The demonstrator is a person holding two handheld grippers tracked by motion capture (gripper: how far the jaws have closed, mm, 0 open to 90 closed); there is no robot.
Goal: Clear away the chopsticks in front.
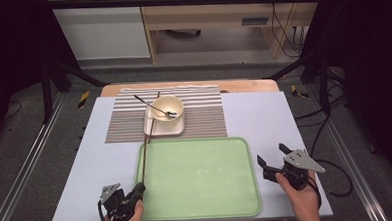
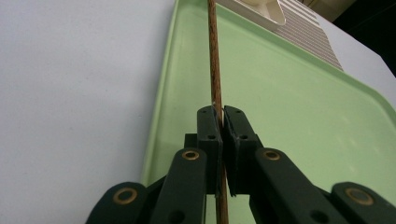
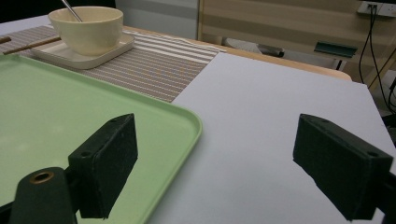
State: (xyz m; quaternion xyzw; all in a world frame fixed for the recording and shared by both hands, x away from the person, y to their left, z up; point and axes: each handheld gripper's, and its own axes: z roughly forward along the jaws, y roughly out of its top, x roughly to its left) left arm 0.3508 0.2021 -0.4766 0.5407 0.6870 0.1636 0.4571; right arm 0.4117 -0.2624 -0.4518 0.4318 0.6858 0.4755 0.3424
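My left gripper (image 1: 139,189) is clamped on the near end of the wooden chopstick (image 1: 145,153), which runs along the green tray's (image 1: 203,210) left rim toward the far plate (image 1: 151,127). I should keep it level and lower it gently. My right gripper (image 1: 272,157) waits wide, empty.

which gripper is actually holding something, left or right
The left gripper: its jaws are shut on the brown chopstick over the green tray's left edge. The right gripper has its jaws wide apart with nothing between them.
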